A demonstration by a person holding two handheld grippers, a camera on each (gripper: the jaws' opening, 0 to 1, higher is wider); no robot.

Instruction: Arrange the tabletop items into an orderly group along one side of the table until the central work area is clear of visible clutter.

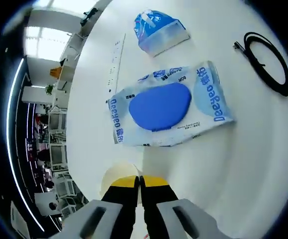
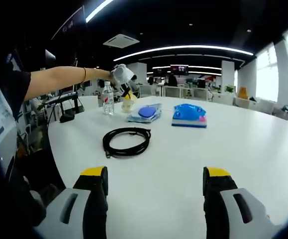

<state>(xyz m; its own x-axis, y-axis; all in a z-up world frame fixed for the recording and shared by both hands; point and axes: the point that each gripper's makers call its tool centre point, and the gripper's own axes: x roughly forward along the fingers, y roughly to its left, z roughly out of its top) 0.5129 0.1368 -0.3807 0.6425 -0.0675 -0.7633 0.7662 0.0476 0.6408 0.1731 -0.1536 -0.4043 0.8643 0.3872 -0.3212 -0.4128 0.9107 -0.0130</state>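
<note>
Yellow-tipped, the left gripper (image 1: 139,180) pinched the pale cup (image 1: 115,177) beside the wipes pack (image 1: 169,106) for regrouping, while the right gripper (image 2: 155,174) hung wide apart, holding nothing, near the cable (image 2: 126,140).

white table (image 2: 263,149) bears black cable (image 2: 126,141), wipes pack (image 1: 169,105), blue pouch (image 1: 159,31), bottle (image 2: 108,98).

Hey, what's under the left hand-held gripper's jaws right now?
A pale yellow cup on the white table, just short of the wet-wipes pack. The closed left hand-held gripper covers part of the cup, so its contents can't be seen.
</note>
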